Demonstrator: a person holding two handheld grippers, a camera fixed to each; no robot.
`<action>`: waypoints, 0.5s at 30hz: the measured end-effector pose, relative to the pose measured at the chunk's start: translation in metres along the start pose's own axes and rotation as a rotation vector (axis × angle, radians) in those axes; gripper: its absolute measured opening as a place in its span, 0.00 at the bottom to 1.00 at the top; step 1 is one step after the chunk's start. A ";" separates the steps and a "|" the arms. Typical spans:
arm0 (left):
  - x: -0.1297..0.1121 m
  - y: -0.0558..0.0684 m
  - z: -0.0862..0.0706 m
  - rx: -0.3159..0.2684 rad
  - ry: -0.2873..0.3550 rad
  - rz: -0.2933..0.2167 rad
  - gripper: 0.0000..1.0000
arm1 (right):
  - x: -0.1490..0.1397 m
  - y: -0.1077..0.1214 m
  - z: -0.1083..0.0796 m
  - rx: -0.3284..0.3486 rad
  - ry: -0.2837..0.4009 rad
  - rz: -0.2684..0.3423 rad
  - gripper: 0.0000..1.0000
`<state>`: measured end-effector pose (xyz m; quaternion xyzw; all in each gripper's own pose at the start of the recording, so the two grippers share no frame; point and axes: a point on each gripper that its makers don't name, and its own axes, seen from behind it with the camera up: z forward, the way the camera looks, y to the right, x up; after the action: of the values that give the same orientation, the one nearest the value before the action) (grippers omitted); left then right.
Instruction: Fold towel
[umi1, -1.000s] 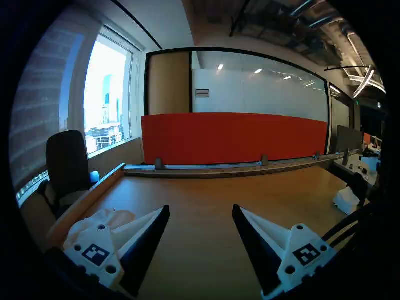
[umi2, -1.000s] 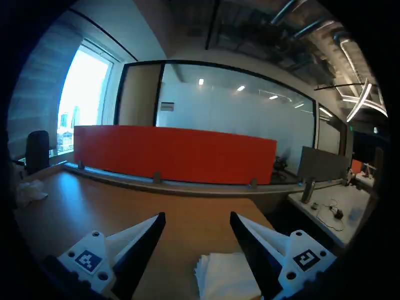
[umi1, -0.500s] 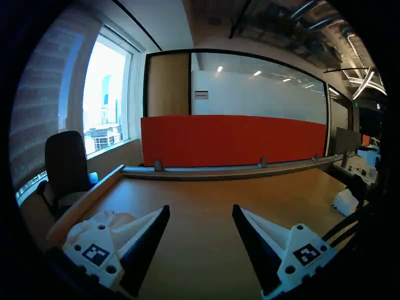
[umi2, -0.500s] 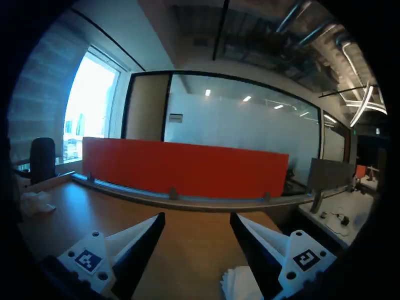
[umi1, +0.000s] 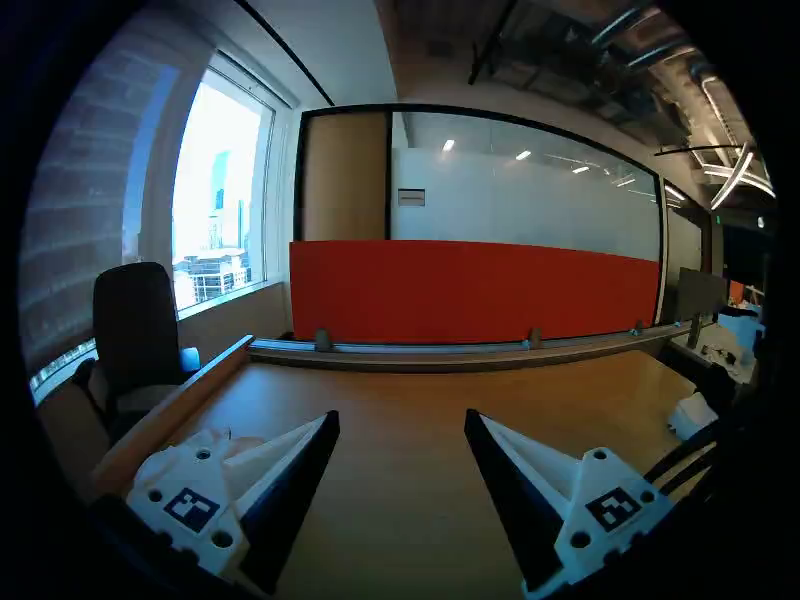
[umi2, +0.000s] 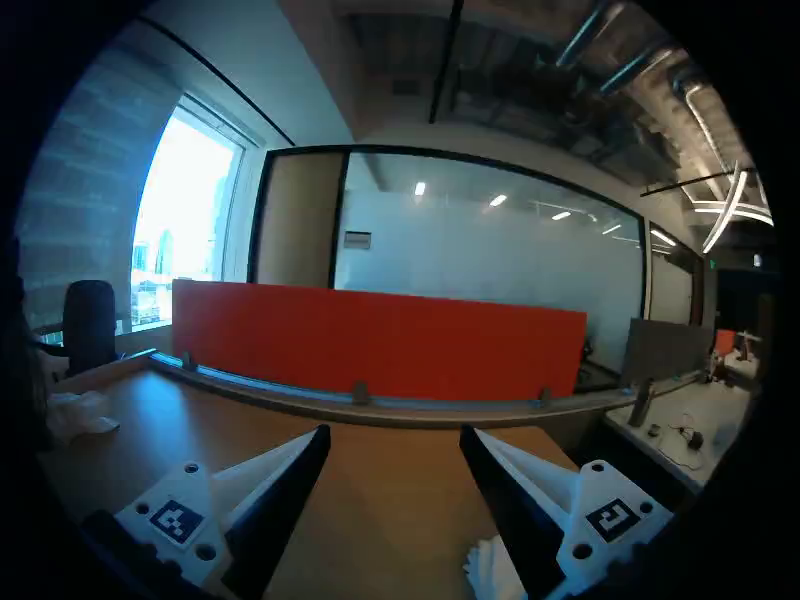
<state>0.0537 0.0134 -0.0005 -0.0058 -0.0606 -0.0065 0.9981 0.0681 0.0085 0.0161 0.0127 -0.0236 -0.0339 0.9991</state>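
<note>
Currently, left gripper (umi1: 400, 414): jaws wide apart, holding nothing, above the wooden desk (umi1: 400, 520).
right gripper (umi2: 393, 428): jaws wide apart, holding nothing.
towel (umi2: 487, 568): white, on desk, just beside right gripper's finger, partly hidden.
crumpled cloth (umi2: 80, 412): desk's far left.

The right tongs (umi2: 392, 445) have tipped upward. The folded towel (umi2: 488, 568) between them has slid down to the view's edge
</note>
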 end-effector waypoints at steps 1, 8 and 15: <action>0.001 0.000 0.001 0.001 0.004 -0.003 0.93 | 0.001 -0.001 0.000 -0.001 0.002 0.001 1.00; 0.003 0.001 0.005 0.002 0.014 -0.005 0.93 | 0.003 -0.008 0.000 -0.001 0.005 0.011 1.00; -0.001 -0.003 0.008 0.010 0.014 0.007 0.93 | 0.001 -0.013 0.003 0.002 0.004 0.015 1.00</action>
<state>0.0521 0.0103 0.0072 -0.0011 -0.0534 -0.0025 0.9986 0.0685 -0.0049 0.0185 0.0136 -0.0215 -0.0264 0.9993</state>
